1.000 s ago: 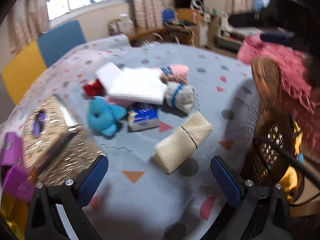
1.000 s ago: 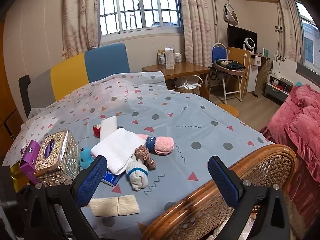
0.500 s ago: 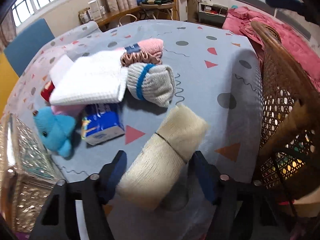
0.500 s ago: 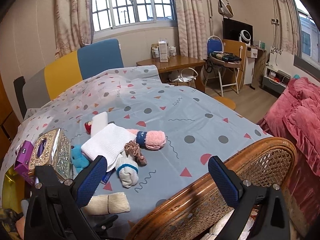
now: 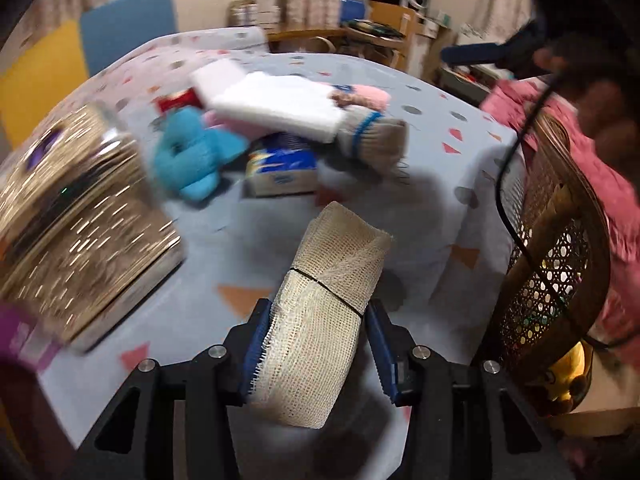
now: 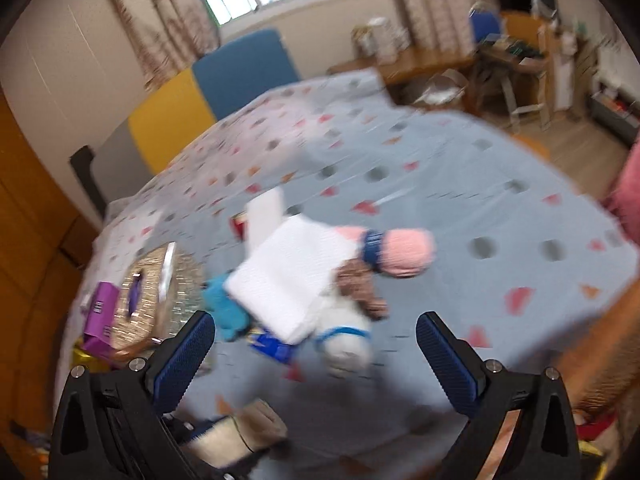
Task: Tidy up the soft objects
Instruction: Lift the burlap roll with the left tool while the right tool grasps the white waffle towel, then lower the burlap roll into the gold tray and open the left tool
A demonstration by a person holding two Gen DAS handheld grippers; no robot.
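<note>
My left gripper [image 5: 316, 344] is shut on a beige rolled cloth [image 5: 320, 304] bound with a black band, held just above the patterned tablecloth [image 5: 432, 184]. The roll also shows low in the right wrist view [image 6: 240, 432]. Behind it lies a pile: a white folded towel [image 5: 280, 106], a blue plush toy [image 5: 192, 156], a white sock roll with a blue stripe [image 5: 372, 138], a pink roll [image 6: 404, 252] and a blue tissue pack [image 5: 284, 172]. My right gripper [image 6: 316, 356] is open and empty, above the pile's near side.
A gold tissue box [image 5: 72, 216] with a purple box [image 6: 100, 312] beside it stands at the left. A wicker chair back [image 5: 560, 240] rises at the right table edge. A blue and yellow chair [image 6: 208, 96] is at the far side.
My left gripper closed on the beige roll and lifted it slightly. My right gripper dropped and moved closer to the pile.
</note>
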